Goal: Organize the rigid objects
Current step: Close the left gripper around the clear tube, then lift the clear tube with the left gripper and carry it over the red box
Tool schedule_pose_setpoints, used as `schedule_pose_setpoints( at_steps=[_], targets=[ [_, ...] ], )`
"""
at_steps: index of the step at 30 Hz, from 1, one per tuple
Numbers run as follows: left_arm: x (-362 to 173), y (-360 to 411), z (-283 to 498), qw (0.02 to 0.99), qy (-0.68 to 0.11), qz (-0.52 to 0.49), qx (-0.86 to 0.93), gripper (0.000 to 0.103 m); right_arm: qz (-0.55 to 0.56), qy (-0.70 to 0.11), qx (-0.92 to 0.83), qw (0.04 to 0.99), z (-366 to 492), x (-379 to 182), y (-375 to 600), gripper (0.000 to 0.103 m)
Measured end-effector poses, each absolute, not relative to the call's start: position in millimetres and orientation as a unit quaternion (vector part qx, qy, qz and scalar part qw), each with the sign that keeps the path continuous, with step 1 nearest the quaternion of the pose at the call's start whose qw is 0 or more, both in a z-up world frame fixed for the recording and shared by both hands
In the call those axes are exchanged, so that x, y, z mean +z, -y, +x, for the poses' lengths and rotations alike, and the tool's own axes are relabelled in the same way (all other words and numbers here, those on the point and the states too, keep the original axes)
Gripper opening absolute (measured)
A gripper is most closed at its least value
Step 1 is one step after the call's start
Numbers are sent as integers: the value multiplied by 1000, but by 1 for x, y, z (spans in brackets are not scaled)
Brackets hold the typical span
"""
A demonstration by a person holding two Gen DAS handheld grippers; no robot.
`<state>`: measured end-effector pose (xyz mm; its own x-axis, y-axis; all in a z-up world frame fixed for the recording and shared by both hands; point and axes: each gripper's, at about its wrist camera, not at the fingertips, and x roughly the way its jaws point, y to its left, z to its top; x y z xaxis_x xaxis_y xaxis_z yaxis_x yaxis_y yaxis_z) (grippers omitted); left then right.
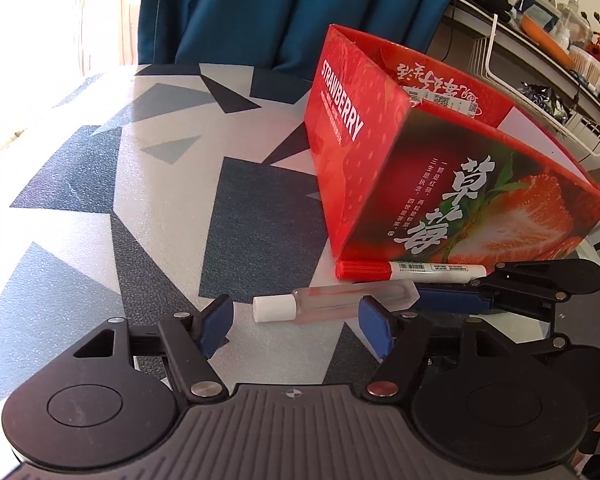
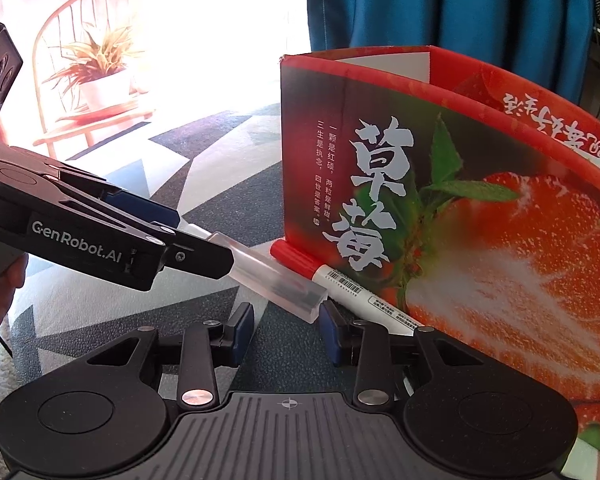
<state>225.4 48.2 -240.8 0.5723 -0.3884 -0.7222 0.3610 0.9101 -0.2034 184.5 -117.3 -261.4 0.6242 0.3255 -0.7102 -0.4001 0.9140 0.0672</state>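
A clear plastic bottle [image 1: 336, 304] with a white cap lies on the patterned table, also in the right wrist view [image 2: 276, 276]. A white marker with a red cap [image 1: 408, 269] lies against the foot of the red strawberry box [image 1: 400, 152], as the right wrist view shows for marker [image 2: 356, 288] and box [image 2: 460, 208]. My left gripper [image 1: 296, 326] is open, its fingers either side of the bottle's capped half; it also shows in the right wrist view [image 2: 172, 236]. My right gripper [image 2: 286, 330] is open just short of the bottle's flat end.
The open box holds another marker [image 1: 440, 100]. Blue curtains [image 1: 292, 12] hang behind the table. A white wire rack [image 1: 540, 92] and a cluttered shelf stand at the right. A wooden chair with a potted plant [image 2: 96, 76] is beyond the table's far left.
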Motion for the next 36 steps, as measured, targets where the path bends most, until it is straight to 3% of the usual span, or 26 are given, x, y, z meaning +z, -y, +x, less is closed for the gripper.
schedule_pose_setpoints(
  at_steps=[26, 36],
  targets=[
    [-244, -40, 221, 888, -416, -36, -191, 66, -67, -379, 196, 902, 179, -260, 112, 30],
    [-216, -34, 208, 898, -396, -31, -190, 65, -64, -357, 190, 912, 166, -236, 122, 24]
  ],
)
